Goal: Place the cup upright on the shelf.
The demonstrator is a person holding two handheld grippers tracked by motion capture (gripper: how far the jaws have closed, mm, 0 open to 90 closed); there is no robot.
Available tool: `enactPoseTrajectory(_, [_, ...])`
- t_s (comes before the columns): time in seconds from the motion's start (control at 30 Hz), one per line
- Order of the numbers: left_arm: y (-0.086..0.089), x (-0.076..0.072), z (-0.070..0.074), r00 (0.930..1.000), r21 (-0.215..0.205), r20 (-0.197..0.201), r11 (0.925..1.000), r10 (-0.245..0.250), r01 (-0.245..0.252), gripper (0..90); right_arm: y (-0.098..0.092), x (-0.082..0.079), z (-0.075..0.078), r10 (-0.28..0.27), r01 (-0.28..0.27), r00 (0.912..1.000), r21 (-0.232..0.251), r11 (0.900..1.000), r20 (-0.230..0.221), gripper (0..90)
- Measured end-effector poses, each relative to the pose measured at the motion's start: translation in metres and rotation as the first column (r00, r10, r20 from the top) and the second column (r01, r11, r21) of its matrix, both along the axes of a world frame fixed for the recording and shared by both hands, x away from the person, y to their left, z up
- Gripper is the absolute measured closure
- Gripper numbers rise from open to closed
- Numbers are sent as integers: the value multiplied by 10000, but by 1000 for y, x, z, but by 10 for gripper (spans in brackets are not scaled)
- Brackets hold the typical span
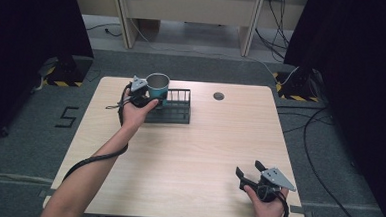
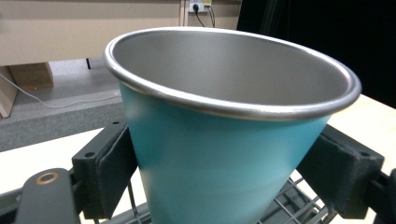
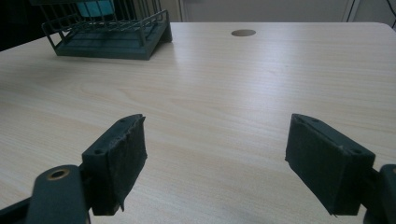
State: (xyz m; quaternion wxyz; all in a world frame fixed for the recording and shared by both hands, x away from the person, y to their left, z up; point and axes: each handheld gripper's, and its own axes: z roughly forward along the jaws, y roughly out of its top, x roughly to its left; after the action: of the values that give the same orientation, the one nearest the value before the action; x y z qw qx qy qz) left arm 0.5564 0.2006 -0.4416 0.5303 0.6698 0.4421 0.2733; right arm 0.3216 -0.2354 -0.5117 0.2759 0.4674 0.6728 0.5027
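A teal metal cup (image 1: 157,86) with a silver rim stands upright at the left end of a black wire rack (image 1: 177,111) at the table's back left. My left gripper (image 1: 150,98) is shut on the cup's side. In the left gripper view both pads press the cup (image 2: 224,116) wall, with the rack's wires (image 2: 290,205) just below. My right gripper (image 1: 248,168) rests near the front right of the table, open, with nothing between its jaws. In the right gripper view its jaws (image 3: 229,158) frame bare wood, and the rack (image 3: 112,39) and cup (image 3: 95,8) lie far off.
The light wooden table (image 1: 193,153) has a round cable hole (image 1: 218,96) near its back edge, right of the rack. Black curtains flank the table. Cables run over the grey floor at right, and desk legs stand behind.
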Motion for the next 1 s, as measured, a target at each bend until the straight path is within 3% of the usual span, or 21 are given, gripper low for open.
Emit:
enactPoseTrajectory(0.63, [4, 3, -9, 9993, 63, -364, 10000, -20, 22, 155, -1, 0, 0, 18, -18, 10000, -87, 10000, 41, 209])
enactPoseTrajectory(0.77, [3, 2, -10, 9993, 437, -327, 9989, -164, 178, 152, -1, 0, 0, 24, -24, 10000, -89, 10000, 46, 209])
enactPoseTrajectory(1.0, [4, 0, -9, 9993, 564, -338, 9982, -165, 184, 143, -1, 0, 0, 39, -39, 10000, -77, 10000, 26, 208])
